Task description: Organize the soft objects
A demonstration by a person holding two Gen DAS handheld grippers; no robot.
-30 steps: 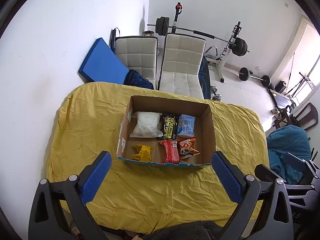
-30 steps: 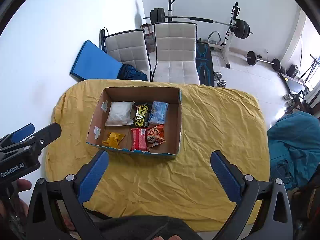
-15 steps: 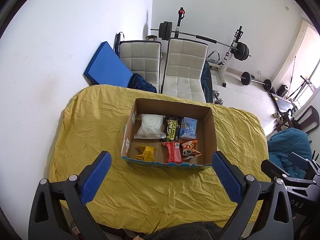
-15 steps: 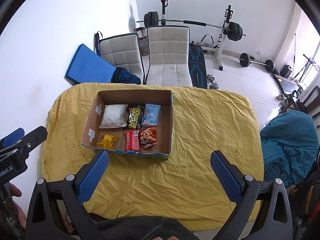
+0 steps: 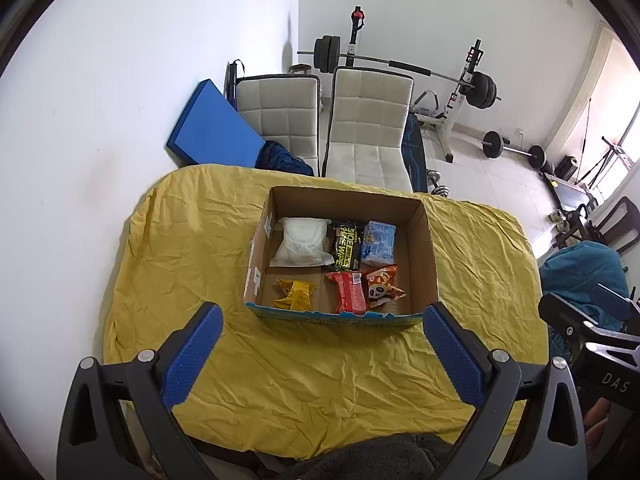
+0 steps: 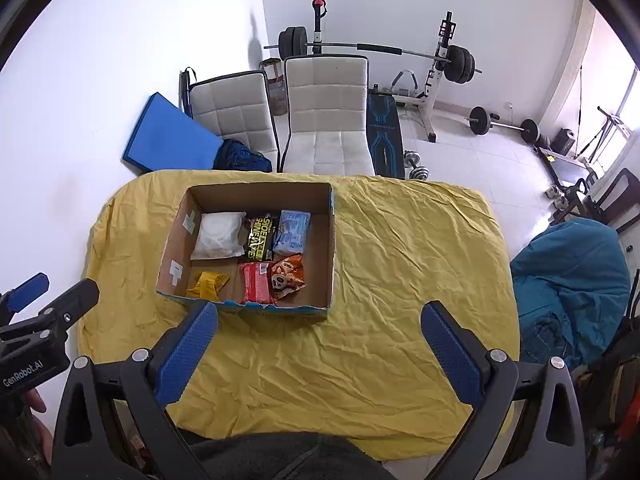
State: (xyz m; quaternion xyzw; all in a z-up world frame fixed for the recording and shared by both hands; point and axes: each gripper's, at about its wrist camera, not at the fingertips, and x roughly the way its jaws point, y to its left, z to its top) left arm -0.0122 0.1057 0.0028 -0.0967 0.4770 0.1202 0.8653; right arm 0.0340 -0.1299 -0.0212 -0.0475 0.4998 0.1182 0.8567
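An open cardboard box (image 5: pixel 428 256) (image 6: pixel 330 248) sits on the yellow-covered table (image 5: pixel 192 248) (image 6: pixel 408 264). Inside lie several soft packets: a white pouch (image 5: pixel 302 242) (image 6: pixel 220 236), a black wipes pack (image 5: pixel 347 247) (image 6: pixel 261 238), a blue pack (image 5: pixel 378 243) (image 6: pixel 294 232), a yellow packet (image 5: pixel 294 294) (image 6: pixel 209 284), a red packet (image 5: pixel 350 292) (image 6: pixel 256 289) and an orange panda packet (image 5: pixel 382 286) (image 6: pixel 286 276). My left gripper (image 5: pixel 320 326) and right gripper (image 6: pixel 318 322) hover open and empty above the table's near side, short of the box.
Two white chairs (image 5: pixel 368 128) (image 6: pixel 326 116) and a blue mat (image 5: pixel 212 128) stand behind the table. A barbell rack (image 6: pixel 436 64) and weights lie on the floor beyond. A teal beanbag (image 6: pixel 572 280) sits at the right.
Both grippers have drawn back and lifted away from the box, which now looks smaller and farther. Both stay open. The packets have not moved.
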